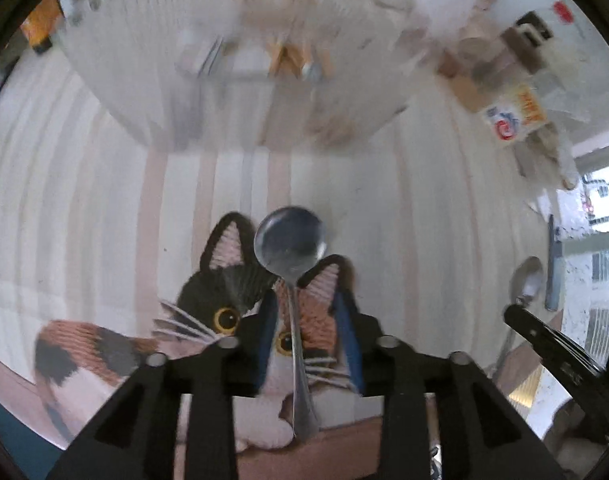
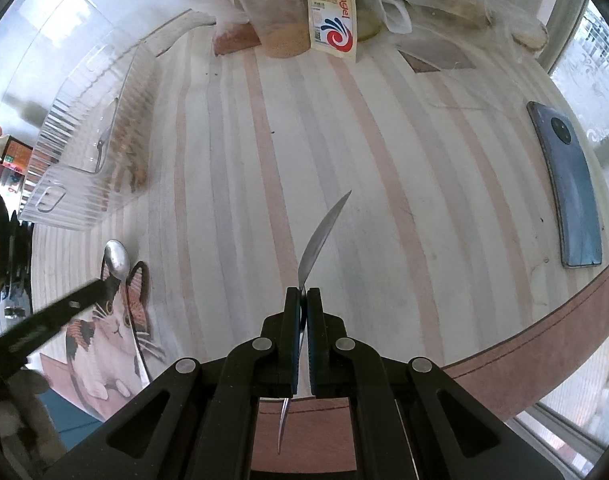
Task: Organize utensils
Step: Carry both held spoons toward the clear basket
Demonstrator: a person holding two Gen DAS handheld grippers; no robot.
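A metal spoon (image 1: 290, 248) lies on the cat-shaped mat (image 1: 208, 304), bowl pointing away, handle running back between the fingers of my open left gripper (image 1: 310, 316); the jaws stand apart on either side of the handle. The same spoon (image 2: 117, 259) shows at the left of the right wrist view. My right gripper (image 2: 303, 294) is shut on a second spoon (image 2: 322, 236), seen edge-on, held above the striped table; it also shows at the right of the left wrist view (image 1: 526, 280). A clear ribbed plastic organizer bin (image 1: 240, 92) stands beyond, blurred, with utensils inside; it also shows in the right wrist view (image 2: 88, 148).
The striped tablecloth (image 2: 344, 160) covers a round table. A blue phone (image 2: 568, 188) lies at the right edge. A jar (image 2: 280, 12), a yeast packet (image 2: 332, 16) and plastic bags stand at the far side. A window lies to the right.
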